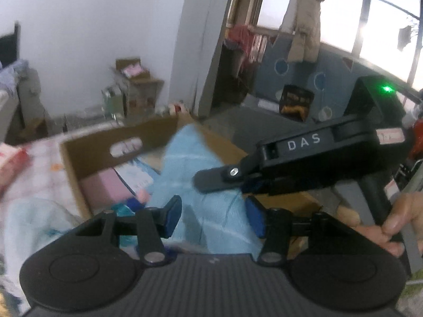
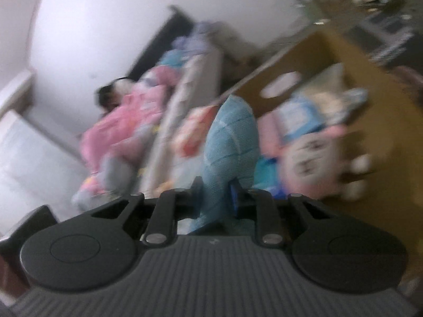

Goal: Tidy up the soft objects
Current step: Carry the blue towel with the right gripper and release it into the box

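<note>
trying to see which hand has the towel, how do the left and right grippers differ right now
The right gripper is shut on the light blue towel, with cloth pinched between its pads. The left gripper stands open: its blue pads are apart and press on nothing, and the towel only shows beyond them. Both share the same black two-finger build, and both point toward the cardboard box.

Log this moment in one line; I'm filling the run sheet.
right gripper: shut on blue towel | left gripper: open, nothing gripped | cardboard box: partly filled

White wall [image 1: 92, 26], bright window [image 1: 343, 13], hanging coat [image 1: 304, 23]
</note>
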### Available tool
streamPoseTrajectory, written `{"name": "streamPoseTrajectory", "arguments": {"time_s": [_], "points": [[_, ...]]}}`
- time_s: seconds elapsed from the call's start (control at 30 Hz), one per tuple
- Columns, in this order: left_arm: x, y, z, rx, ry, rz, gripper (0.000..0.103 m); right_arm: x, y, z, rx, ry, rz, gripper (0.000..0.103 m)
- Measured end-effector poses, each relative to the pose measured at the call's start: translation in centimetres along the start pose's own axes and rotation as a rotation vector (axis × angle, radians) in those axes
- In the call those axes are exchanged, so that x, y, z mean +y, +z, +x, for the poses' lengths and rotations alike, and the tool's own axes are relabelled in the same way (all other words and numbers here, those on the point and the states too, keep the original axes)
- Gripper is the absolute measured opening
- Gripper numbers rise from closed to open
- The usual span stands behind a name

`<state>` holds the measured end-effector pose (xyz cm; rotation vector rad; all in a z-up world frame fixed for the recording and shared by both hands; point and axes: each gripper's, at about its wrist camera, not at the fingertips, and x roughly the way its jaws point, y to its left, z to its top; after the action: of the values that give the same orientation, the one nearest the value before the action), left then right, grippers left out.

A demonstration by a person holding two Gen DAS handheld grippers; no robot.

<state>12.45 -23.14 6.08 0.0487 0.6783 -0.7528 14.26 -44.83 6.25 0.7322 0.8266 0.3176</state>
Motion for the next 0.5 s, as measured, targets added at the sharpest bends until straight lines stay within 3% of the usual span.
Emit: {"name": "streamPoseTrajectory", "arguments": {"time_s": [0.1,0.3,0.5], "points": [[0.5,-0.5,1.7,0.040,-0.003,-0.038,0.054,-3.2,1.0,0.4,0.025,-0.123,-0.031,0.018],[3.5,-1.0,2.3,0.063,0.038,-0.082,0.054,-4.9,2.1,3.3,0.098,-0.421,-0.234,0.018],[4.6,-1.0,2.1,0.066,0.067,-0.099,0.054,-4.0,1.9,6.5,0.141,-0.588,-0.444,0.017]]}}
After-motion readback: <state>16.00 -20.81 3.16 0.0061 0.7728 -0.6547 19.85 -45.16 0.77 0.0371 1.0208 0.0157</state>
